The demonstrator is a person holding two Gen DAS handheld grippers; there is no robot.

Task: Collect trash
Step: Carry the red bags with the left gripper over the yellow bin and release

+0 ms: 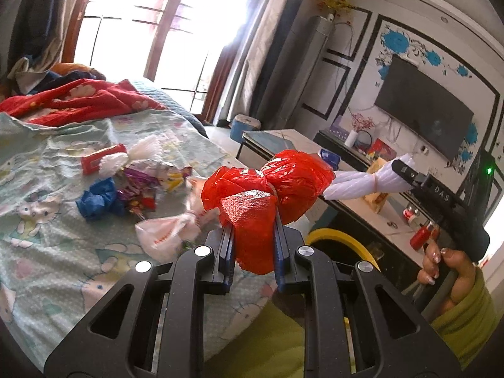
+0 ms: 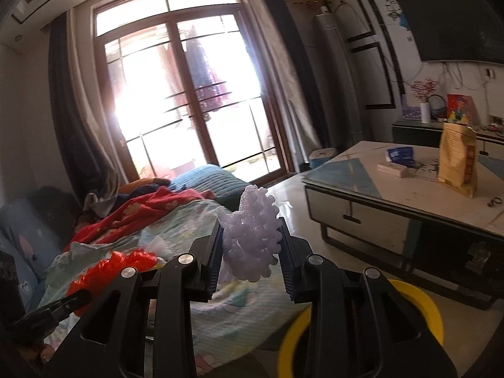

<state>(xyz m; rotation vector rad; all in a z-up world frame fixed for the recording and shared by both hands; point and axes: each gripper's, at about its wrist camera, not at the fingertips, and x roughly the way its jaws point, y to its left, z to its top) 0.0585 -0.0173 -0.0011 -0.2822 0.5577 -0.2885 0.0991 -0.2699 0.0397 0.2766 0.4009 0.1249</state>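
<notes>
My left gripper (image 1: 253, 236) is shut on a knotted red plastic bag (image 1: 267, 195) and holds it above the bed edge; the bag also shows in the right wrist view (image 2: 110, 271). My right gripper (image 2: 252, 245) is shut on a white foam fruit net (image 2: 252, 236), held in the air; it shows in the left wrist view (image 1: 362, 182) beside the red bag. More trash lies on the bed: a red wrapper (image 1: 102, 159), a white foam net (image 1: 138, 154), a blue crumpled bag (image 1: 99, 198), colourful snack wrappers (image 1: 148, 186) and a white plastic bag (image 1: 170, 233).
A yellow-rimmed bin (image 2: 419, 302) stands on the floor below the grippers, between bed and coffee table (image 2: 393, 201). The table holds a snack pouch (image 2: 456, 160) and small boxes. A red blanket (image 1: 78, 100) lies on the bed. A TV (image 1: 422, 107) hangs on the wall.
</notes>
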